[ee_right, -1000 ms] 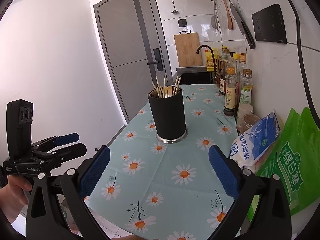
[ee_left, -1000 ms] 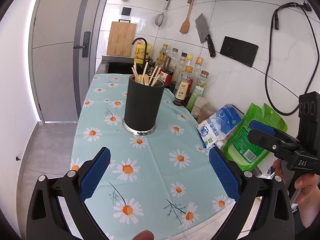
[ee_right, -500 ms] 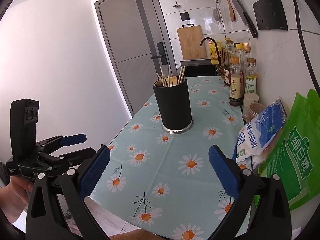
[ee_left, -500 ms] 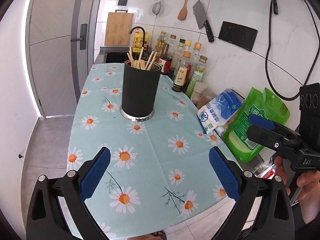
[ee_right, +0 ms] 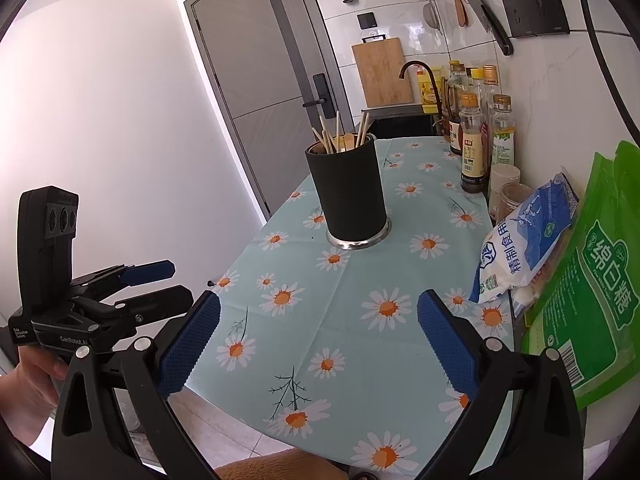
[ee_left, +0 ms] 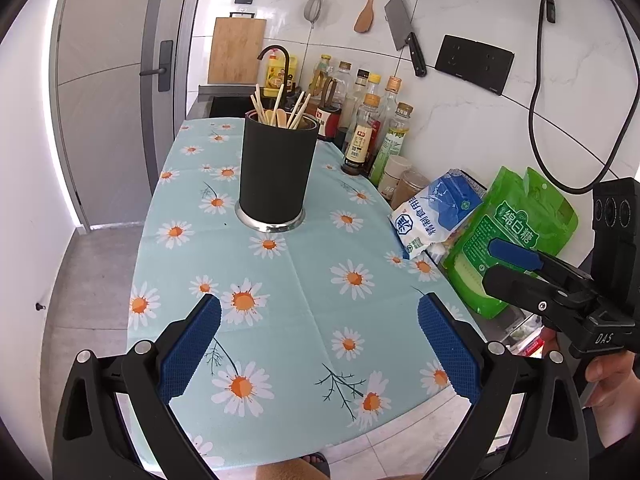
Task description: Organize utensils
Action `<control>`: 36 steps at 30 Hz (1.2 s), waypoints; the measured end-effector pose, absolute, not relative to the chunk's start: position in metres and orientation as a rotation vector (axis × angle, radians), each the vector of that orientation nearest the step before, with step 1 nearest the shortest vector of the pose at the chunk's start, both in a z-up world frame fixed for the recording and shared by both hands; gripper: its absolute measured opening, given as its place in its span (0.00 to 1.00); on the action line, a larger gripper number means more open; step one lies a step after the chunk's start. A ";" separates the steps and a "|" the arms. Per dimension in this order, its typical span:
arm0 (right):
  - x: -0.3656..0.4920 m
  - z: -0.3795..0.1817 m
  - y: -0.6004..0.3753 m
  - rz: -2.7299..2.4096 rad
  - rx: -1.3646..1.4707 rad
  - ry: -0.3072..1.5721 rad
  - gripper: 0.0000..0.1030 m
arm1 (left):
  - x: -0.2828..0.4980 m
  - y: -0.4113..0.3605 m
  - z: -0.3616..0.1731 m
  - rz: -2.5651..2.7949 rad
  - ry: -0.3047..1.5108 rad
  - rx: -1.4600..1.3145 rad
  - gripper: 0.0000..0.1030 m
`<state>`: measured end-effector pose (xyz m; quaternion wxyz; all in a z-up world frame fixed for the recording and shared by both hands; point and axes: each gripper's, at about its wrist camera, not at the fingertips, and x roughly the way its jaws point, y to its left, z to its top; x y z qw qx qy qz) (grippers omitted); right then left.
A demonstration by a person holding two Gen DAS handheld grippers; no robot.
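Fingers of left gripper (ee_left: 318, 344) spread wide, blue pads (ee_left: 192, 350) apart, nothing between them; held above near edge of daisy-print tablecloth (ee_left: 304, 280). Fingers of right gripper (ee_right: 318, 344) likewise released and empty, over same near edge. Each gripper seen from the other's camera: right one at far right of left view, held in a hand (ee_left: 612, 376), its two blue-tipped fingers parted; left one at lower left of right view, held in a hand (ee_right: 28, 384), fingers also parted. Black cylindrical utensil holder (ee_left: 276, 172) upright on metal base, standing on tablecloth towards far half, well apart from both grippers. Wooden chopsticks (ee_left: 298, 106) and a wooden spoon (ee_left: 281, 117) standing inside holder, tips above rim. Row of sauce bottles (ee_left: 362, 136) along wall to right of holder. Blue-and-white bag (ee_left: 434, 210) and green bag (ee_left: 516, 236) lying at right side of table, near wall. On wall: cleaver (ee_left: 402, 32), wooden spatula (ee_left: 368, 4), strainer (ee_left: 316, 0). Cutting board (ee_left: 237, 50) leaning behind sink faucet (ee_left: 276, 54).
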<state>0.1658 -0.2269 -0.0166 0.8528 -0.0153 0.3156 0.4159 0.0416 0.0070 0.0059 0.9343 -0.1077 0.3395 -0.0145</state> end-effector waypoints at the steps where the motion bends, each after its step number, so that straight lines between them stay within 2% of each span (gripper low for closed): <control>1: 0.166 -0.017 -0.227 0.875 -0.033 0.663 0.95 | 0.042 0.007 0.006 -0.032 0.694 -0.221 0.93; 36: 0.165 -0.024 -0.237 0.808 -0.070 0.670 0.95 | 0.035 0.007 0.007 -0.034 0.684 -0.243 0.93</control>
